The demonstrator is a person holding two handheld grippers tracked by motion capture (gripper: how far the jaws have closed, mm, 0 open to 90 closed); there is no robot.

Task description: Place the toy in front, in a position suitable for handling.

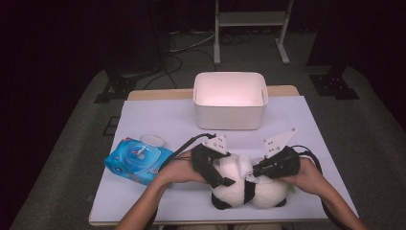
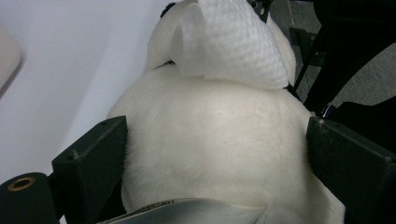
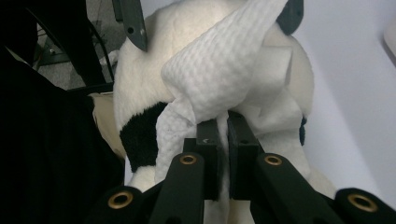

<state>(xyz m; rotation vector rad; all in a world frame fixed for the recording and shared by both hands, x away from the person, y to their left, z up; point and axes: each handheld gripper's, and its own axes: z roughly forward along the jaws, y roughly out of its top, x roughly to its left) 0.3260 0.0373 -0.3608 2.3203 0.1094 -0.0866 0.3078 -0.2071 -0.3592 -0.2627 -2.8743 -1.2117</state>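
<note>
At near table edge, left gripper point(image 1: 216, 173) jaws spread wide around plush panda point(image 1: 249, 184), steadying; right gripper point(image 3: 223, 135) clamped on wet wipe point(image 3: 224, 70), mid-wiping. Next: stroke across fur.

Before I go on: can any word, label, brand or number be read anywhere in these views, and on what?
None can be read.
Wet wipes pack: its blue printed top is too small and blurred to read.
Tag at the plush panda: dark marks on its edge, too blurred to read.
White bin: plain.
</note>
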